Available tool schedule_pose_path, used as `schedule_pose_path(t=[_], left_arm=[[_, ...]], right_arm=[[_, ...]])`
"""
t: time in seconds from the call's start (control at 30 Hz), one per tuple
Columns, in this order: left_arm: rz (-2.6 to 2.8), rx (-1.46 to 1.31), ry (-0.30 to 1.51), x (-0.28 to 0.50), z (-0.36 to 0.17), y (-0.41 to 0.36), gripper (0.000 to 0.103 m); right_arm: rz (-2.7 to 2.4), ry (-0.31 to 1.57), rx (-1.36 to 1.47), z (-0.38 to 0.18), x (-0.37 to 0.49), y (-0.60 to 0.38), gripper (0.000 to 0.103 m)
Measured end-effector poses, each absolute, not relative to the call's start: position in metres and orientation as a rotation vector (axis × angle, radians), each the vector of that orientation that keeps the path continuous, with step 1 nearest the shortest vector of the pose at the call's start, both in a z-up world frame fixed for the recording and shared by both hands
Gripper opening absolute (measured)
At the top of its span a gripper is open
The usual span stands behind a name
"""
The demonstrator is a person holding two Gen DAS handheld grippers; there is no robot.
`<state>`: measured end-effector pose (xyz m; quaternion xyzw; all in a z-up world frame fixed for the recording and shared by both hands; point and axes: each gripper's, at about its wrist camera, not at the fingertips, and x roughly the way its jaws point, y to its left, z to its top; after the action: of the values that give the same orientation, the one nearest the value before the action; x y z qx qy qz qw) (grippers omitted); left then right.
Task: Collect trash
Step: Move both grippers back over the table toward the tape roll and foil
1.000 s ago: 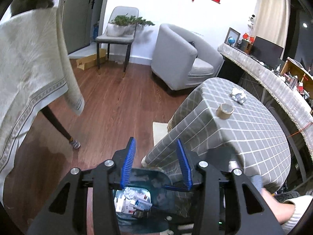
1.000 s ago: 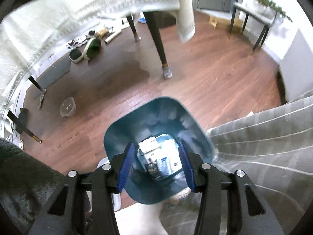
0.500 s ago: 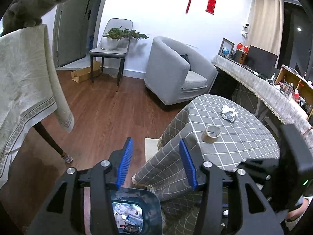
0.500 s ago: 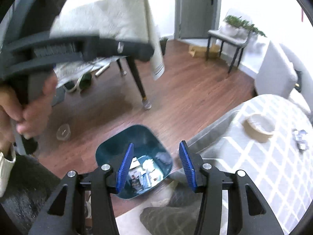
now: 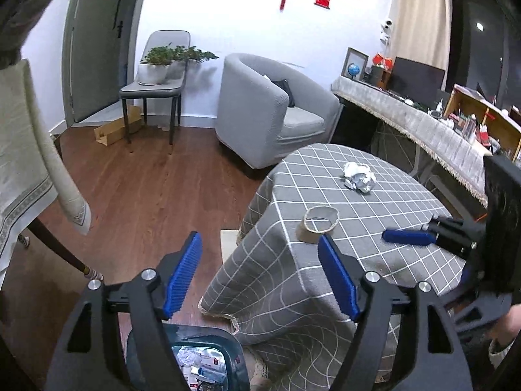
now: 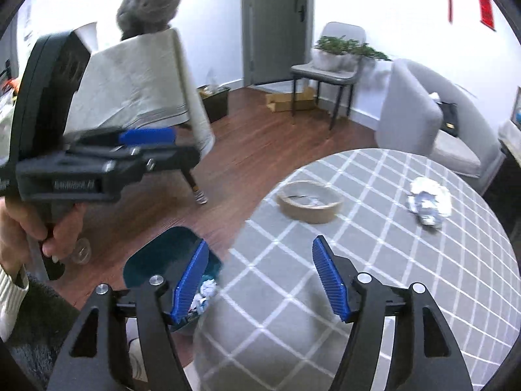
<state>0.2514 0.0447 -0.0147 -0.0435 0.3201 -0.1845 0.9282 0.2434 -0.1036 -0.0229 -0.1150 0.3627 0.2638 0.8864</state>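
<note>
1. Left gripper: blue-padded jaws are opening, nothing between them. It sits at the near edge of the round table in the grey checked cloth, angled down, so the table items are ahead and the bin is under it.
2. Right gripper: jaws also opening, empty. It is over the same cloth edge, facing the tabletop. My read: both are spreading to be ready for the next pick.
3. Remaining trash on the table: the brown cardboard tape-core ring near the edge, and the crumpled silver-white foil wad further in, well apart from the ring.
4. Dark teal plastic waste bin stands on the wood floor just beside the table's drape, already holding paper and packaging. Likely placed there so the drop is short from the table edge.
5. Judgement: ring suits whichever gripper is nearer; wad needs a longer reach across the cloth.
6. Risk: grey cat perched on the cream-clothed table to the left; could jump in.
</note>
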Motion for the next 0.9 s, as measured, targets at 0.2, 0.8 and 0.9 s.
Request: schedule_pose_path(t=[0.2,0.8,0.9], left_arm=[[-0.427,-0.070,0.667,0.262,-0.020,0.026,0.081],[-0.540,0.040,0.682,0.291,-0.038,-0.043,0.085],[-0.543,0.041,0.697,0.299,-0.043,-0.049,0.080]], right_arm=[[0.479,0.722,-0.197,-0.013,0.259,-0.133,0.073],[0.315,0.690,-0.010,-0.012,0.296,-0.209,0.087],[0.308,0.696,0.008,-0.014,0.307,-0.217,0.087]])
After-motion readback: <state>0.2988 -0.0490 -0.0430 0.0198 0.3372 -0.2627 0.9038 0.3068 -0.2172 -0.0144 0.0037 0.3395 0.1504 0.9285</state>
